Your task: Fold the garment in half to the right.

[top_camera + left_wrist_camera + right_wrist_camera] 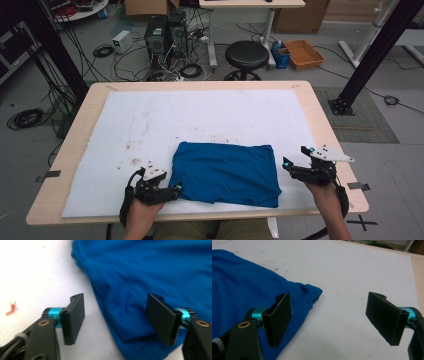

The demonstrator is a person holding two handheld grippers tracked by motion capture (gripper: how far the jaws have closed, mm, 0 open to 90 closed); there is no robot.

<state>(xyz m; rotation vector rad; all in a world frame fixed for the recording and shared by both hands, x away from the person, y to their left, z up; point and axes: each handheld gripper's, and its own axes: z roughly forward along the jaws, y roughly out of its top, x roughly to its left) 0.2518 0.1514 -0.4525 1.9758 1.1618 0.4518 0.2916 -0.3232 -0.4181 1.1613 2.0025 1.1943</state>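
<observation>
Both grippers stand released beside the folded blue cloth — left gripper straddling its near corner to grasp, right gripper waiting clear — poised for another fold.

My left tongs sit low at the near left, carried by my left hand, whose forearm comes up from the bottom edge. They lie nearly level and point toward the right. In the left gripper view their two black jaws stand well apart, with nothing pressed between the pads. My right tongs sit at the near right in my right hand, the wrist angled so they point up and to the left, with the grey three-cornered plate on top. In the right gripper view their jaws also gape wide, and the pads are bare.
</observation>
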